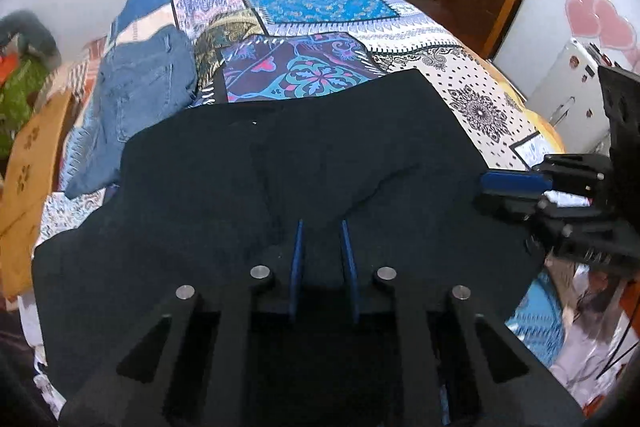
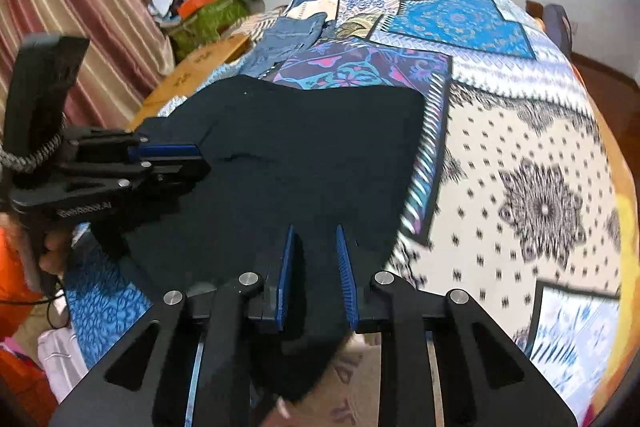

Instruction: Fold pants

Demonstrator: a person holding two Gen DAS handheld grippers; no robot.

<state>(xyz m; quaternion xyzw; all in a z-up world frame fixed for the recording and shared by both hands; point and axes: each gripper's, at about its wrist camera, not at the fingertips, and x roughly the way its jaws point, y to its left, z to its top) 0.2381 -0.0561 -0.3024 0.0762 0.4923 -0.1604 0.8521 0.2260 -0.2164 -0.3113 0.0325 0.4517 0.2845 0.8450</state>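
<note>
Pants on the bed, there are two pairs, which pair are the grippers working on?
The black pants, spread across the near end of the bed with both grippers at their near edge. The blue jeans lie farther back on the left, crumpled and untouched.

The pants lie spread on the bed at its near edge. The jeans lie on the bed at about 10 o'clock from the pants, their edges seemingly touching. The left tool and the right tool sit over the pants' near hem, left and right.
</note>
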